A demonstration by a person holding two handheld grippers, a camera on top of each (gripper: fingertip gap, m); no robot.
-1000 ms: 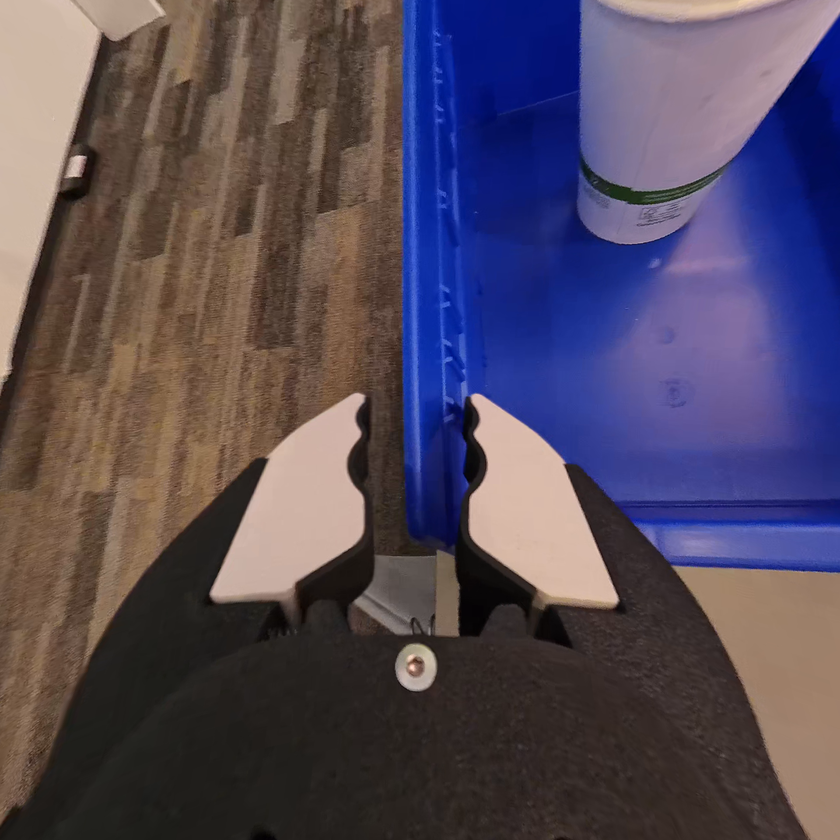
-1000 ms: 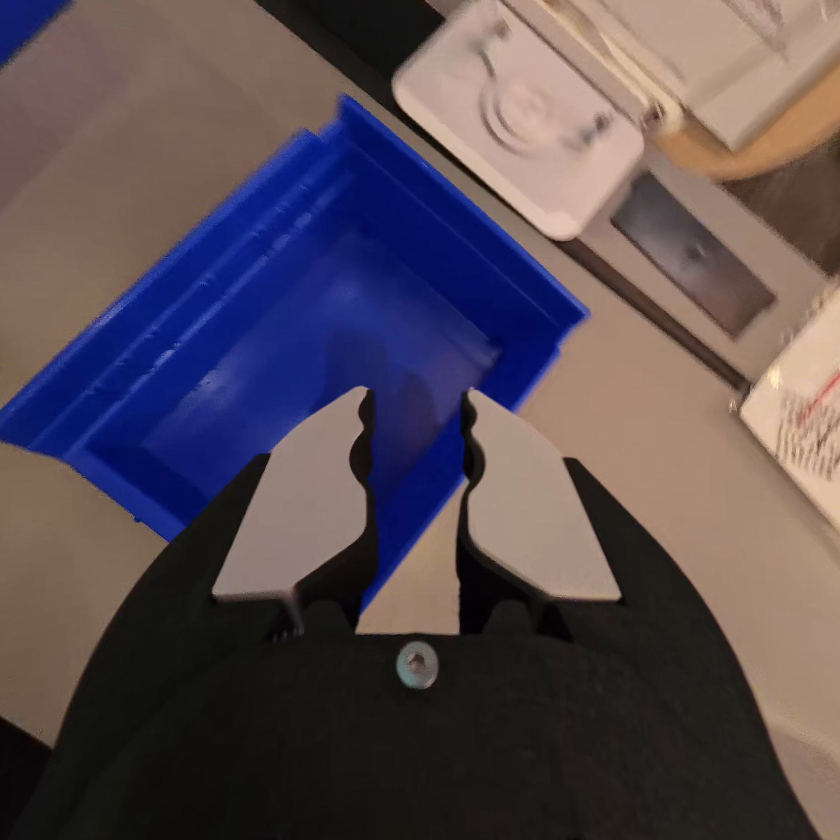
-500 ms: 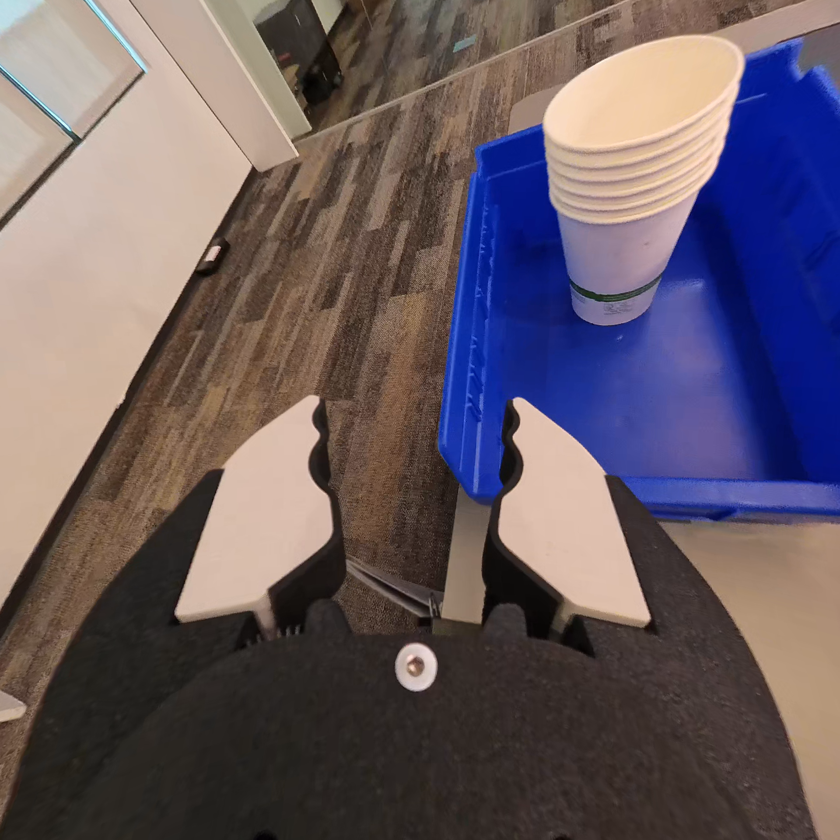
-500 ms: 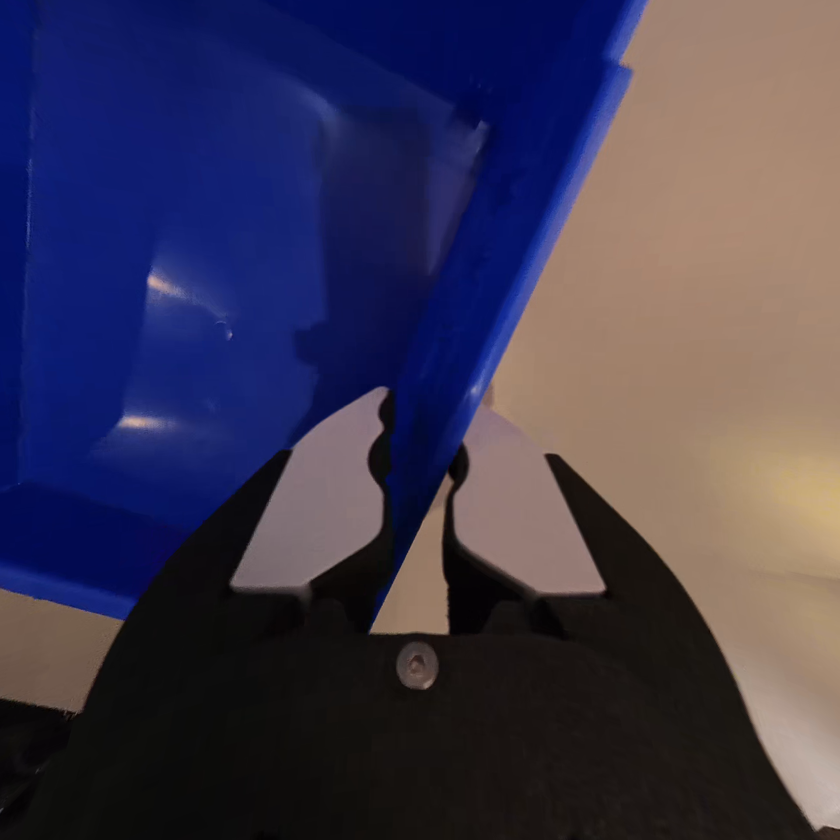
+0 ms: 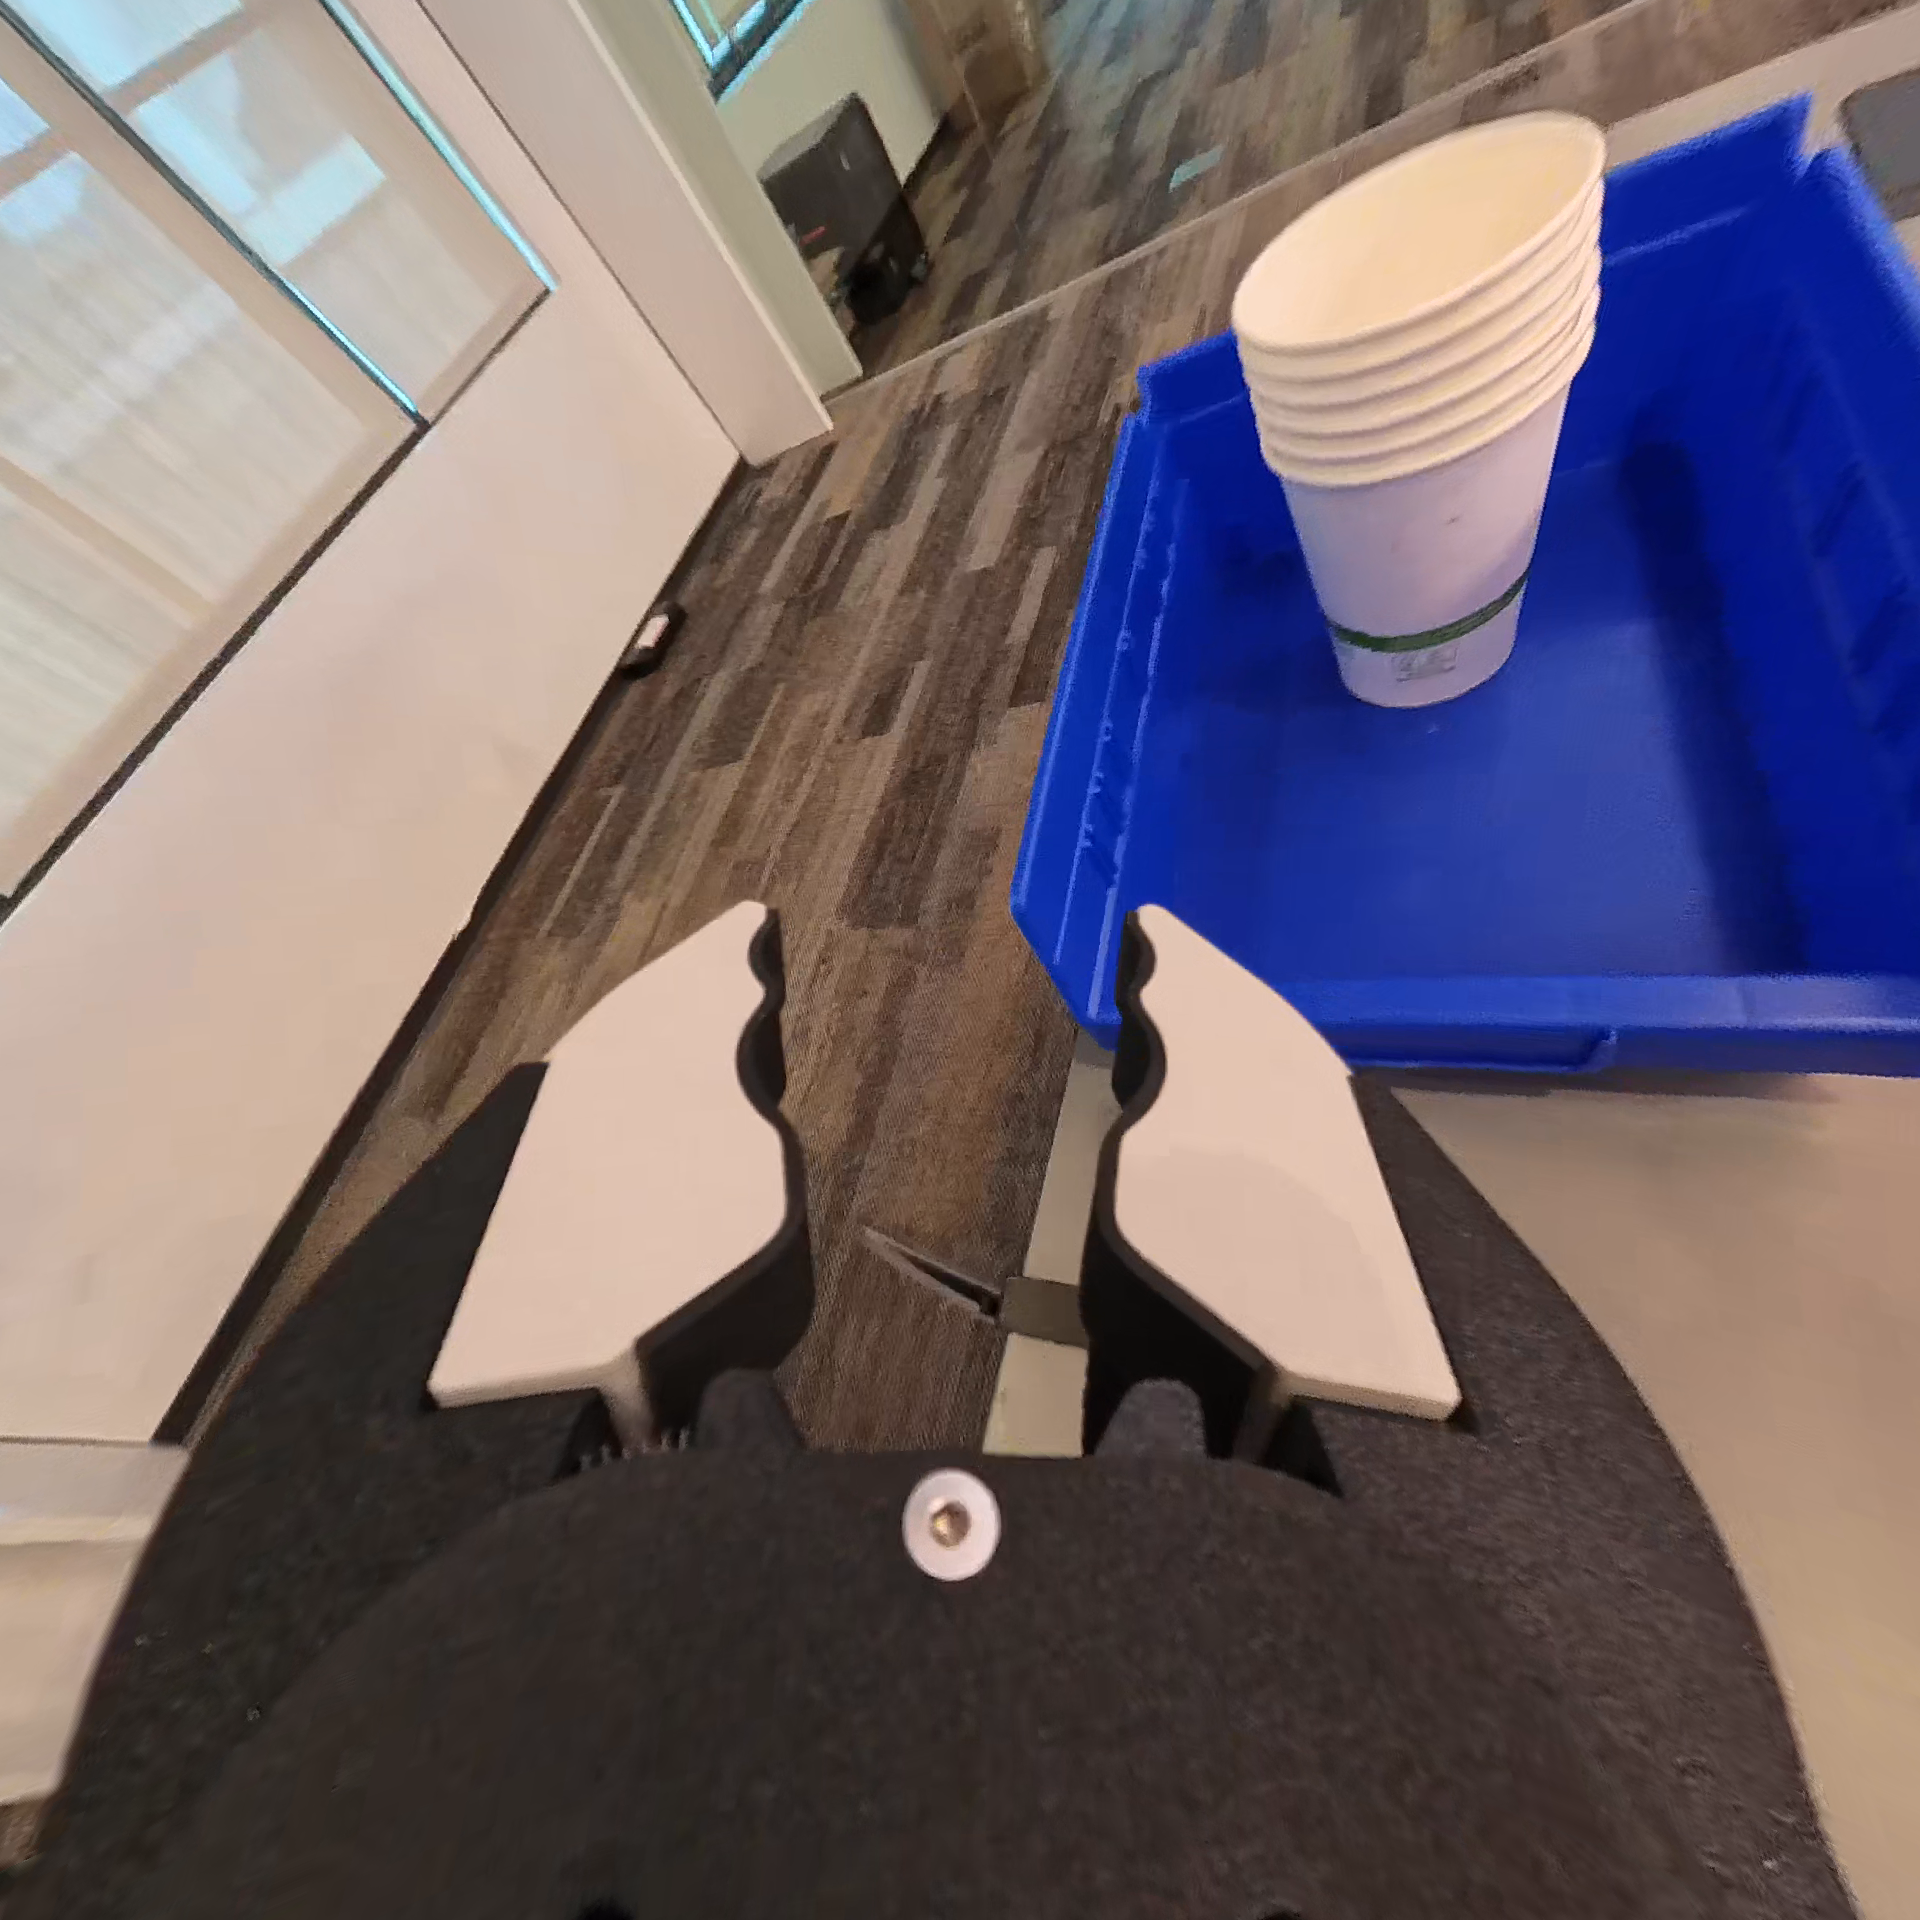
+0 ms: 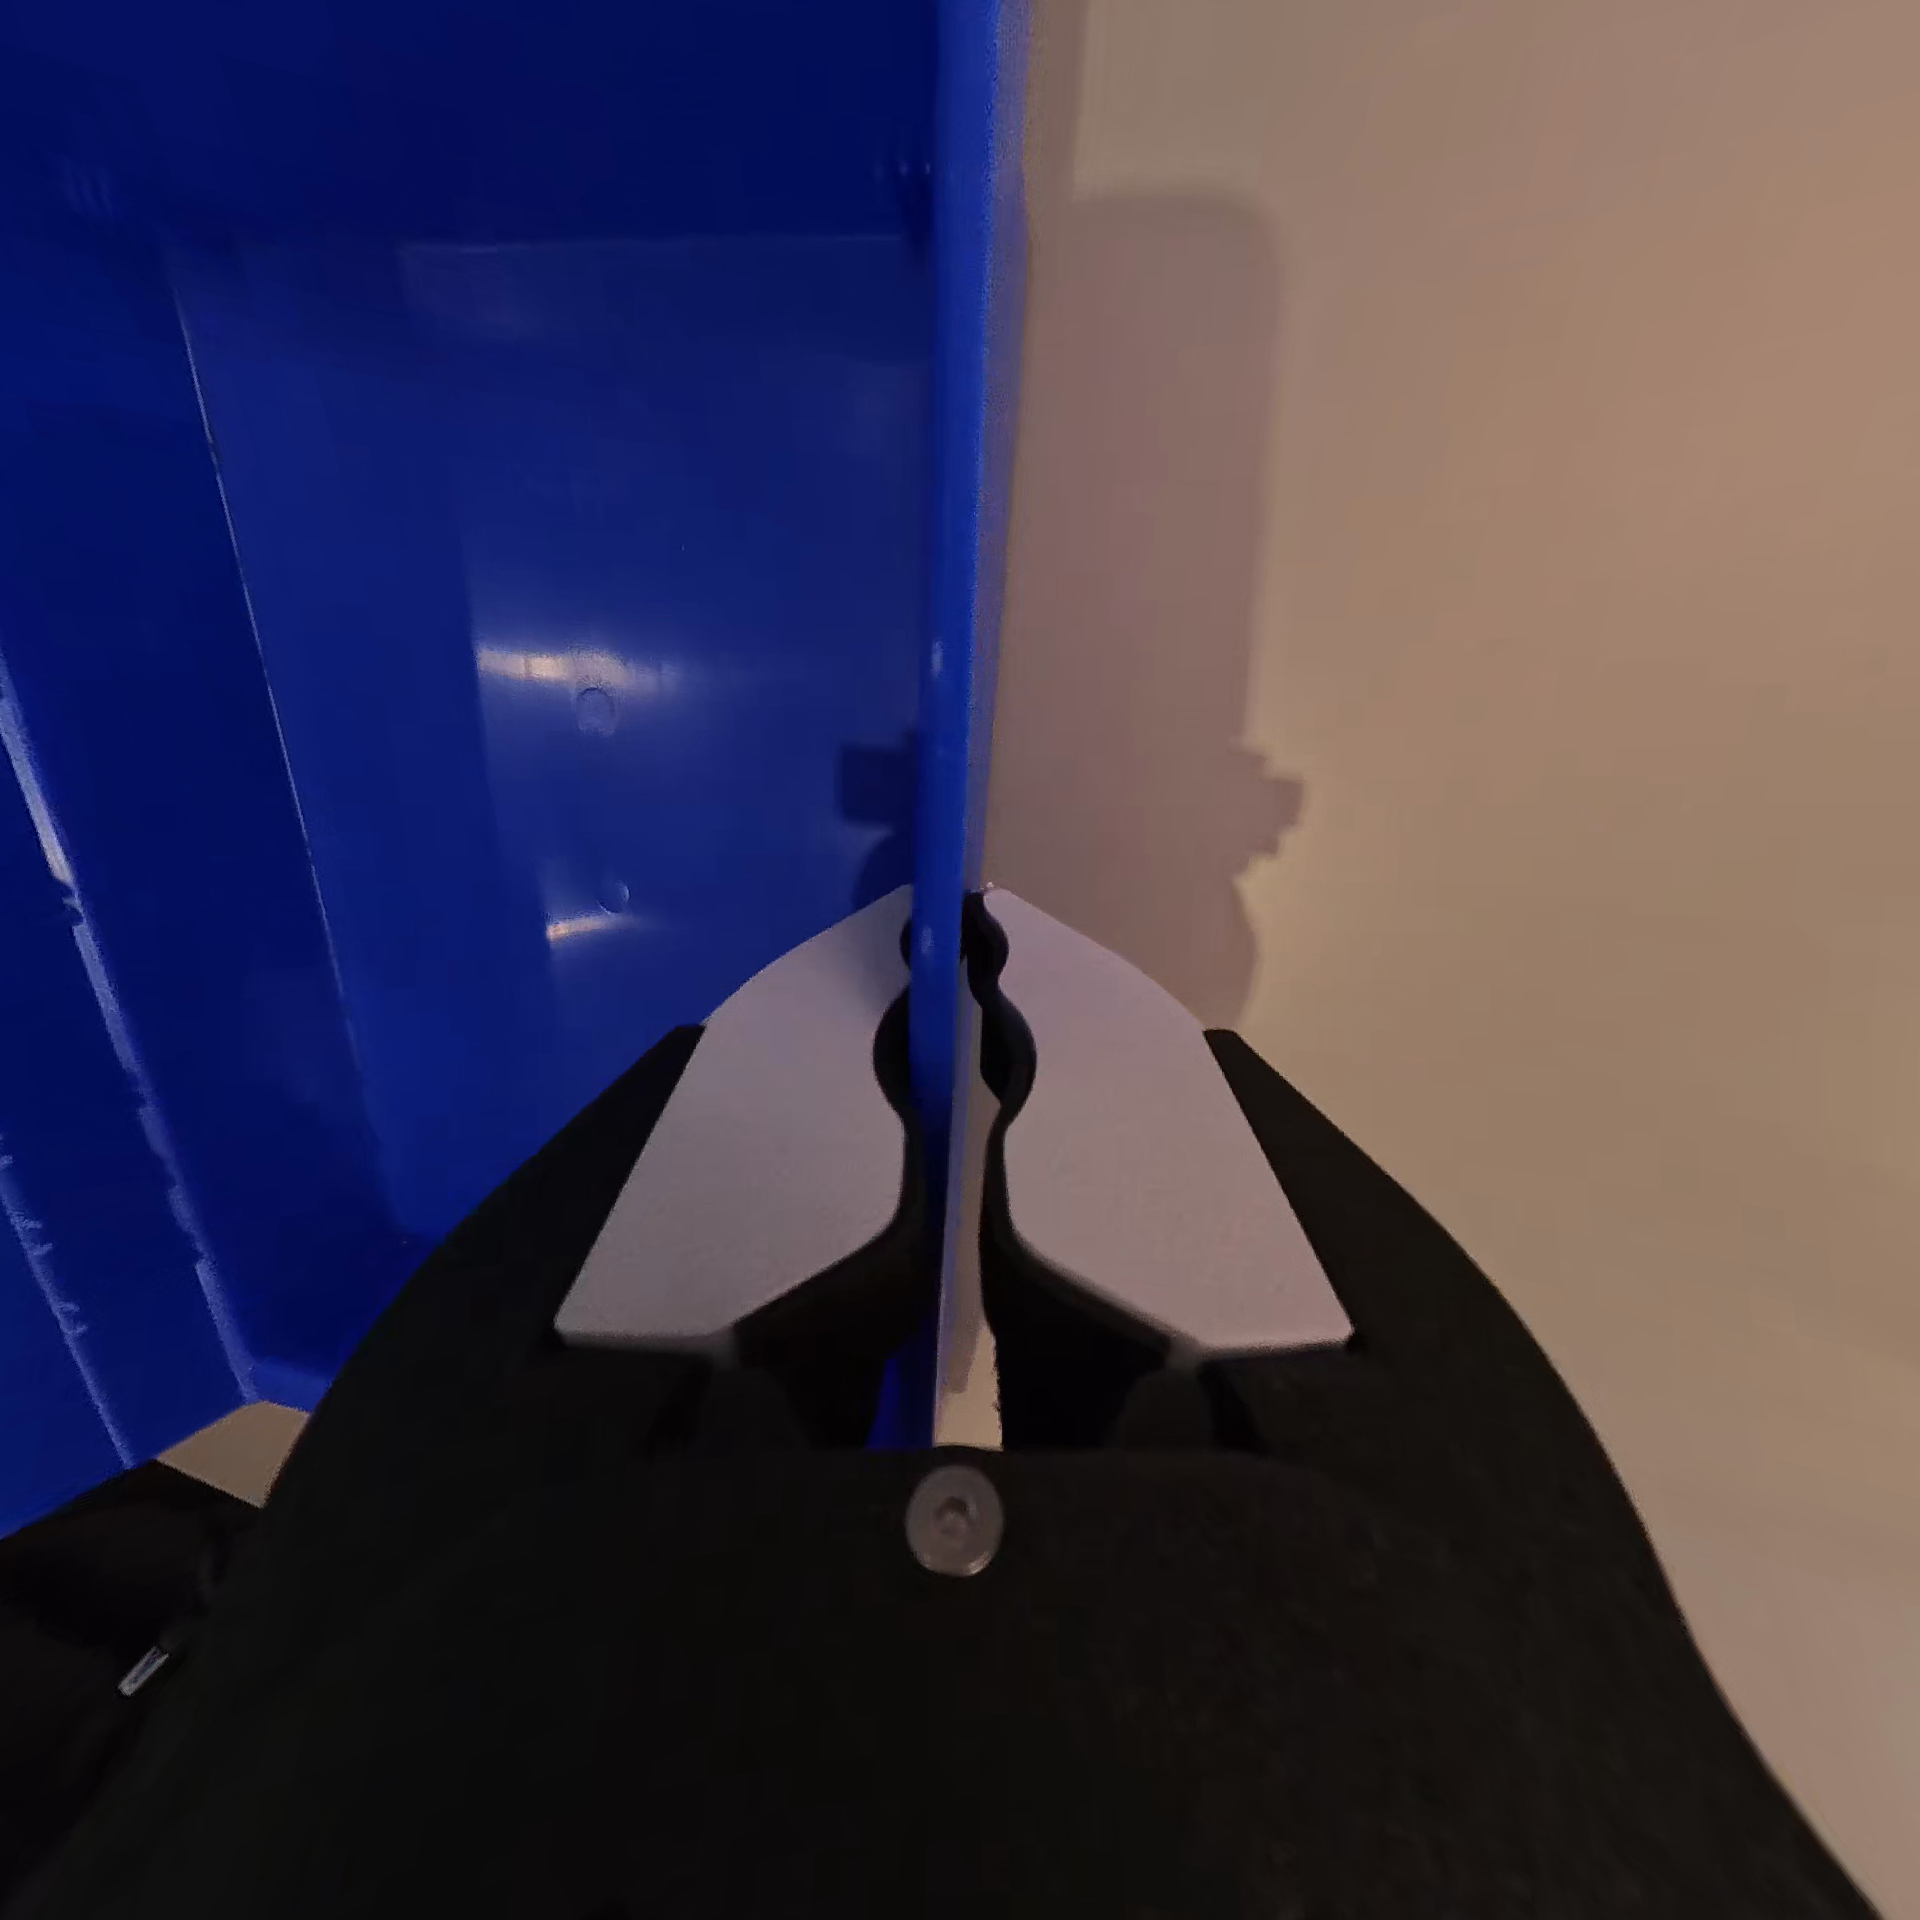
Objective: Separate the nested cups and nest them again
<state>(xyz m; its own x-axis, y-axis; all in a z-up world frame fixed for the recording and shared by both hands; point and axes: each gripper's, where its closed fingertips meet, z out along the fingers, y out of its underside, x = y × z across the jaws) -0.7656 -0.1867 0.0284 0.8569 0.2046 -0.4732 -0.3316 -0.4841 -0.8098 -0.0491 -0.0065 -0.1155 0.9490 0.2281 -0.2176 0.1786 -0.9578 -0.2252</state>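
A stack of several nested white paper cups stands upright in a blue plastic bin at the upper right of the left wrist view. My left gripper is open and empty, just off the bin's near left corner, apart from it. In the right wrist view my right gripper is shut on the side wall of a blue bin, one finger inside, one outside. No cups show in that view.
The bins sit on a beige table, whose left edge runs beside my left gripper. Beyond it lie patterned carpet, a white wall with windows, and a dark box far off. Beige table lies right of the gripped wall.
My left gripper let go of the bin's left wall, opened and pulled back and up, bringing the whole cup stack into view. My right gripper came down onto a bin wall and closed on it.
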